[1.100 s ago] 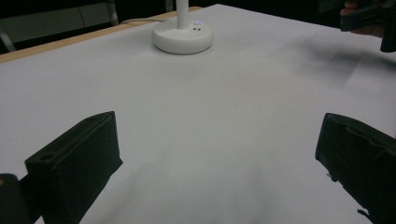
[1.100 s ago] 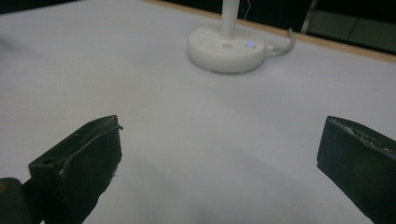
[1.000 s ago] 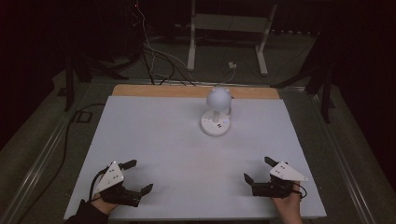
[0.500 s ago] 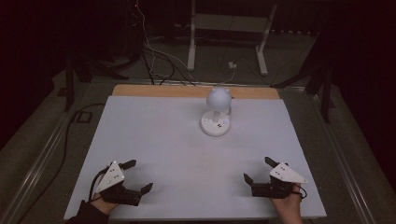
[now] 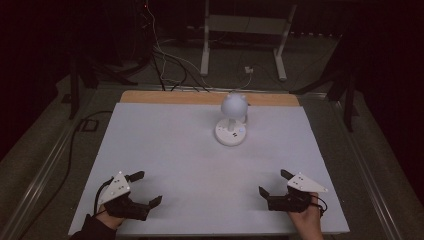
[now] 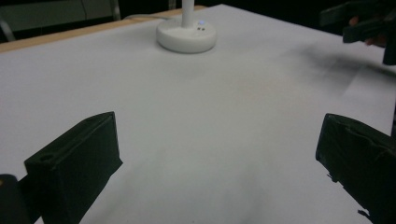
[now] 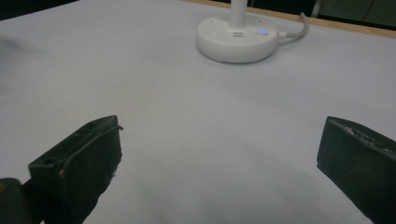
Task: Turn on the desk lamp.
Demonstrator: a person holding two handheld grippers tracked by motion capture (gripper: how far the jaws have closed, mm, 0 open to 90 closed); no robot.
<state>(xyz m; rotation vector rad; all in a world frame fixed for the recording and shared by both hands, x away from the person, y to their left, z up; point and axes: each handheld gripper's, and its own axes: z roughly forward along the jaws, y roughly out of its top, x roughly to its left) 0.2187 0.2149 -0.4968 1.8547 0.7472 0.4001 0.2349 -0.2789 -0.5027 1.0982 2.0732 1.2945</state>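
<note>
A white desk lamp (image 5: 231,125) with a round base and a globe head stands upright toward the far middle of the white table top (image 5: 165,150). Its base (image 6: 186,35) carries a small lit blue dot, and the same base (image 7: 236,38) has a cable leaving its right side. My left gripper (image 5: 146,189) rests open at the near left corner, with nothing between its jaws. My right gripper (image 5: 275,183) rests open at the near right, also with nothing between its jaws. The left gripper view catches the other gripper (image 6: 359,25) at its upper right.
A wooden strip (image 5: 165,97) runs along the table's far edge. Behind it are floor cables (image 5: 165,60) and a metal stand (image 5: 245,30). A dark cable (image 5: 70,150) trails down the left side of the table.
</note>
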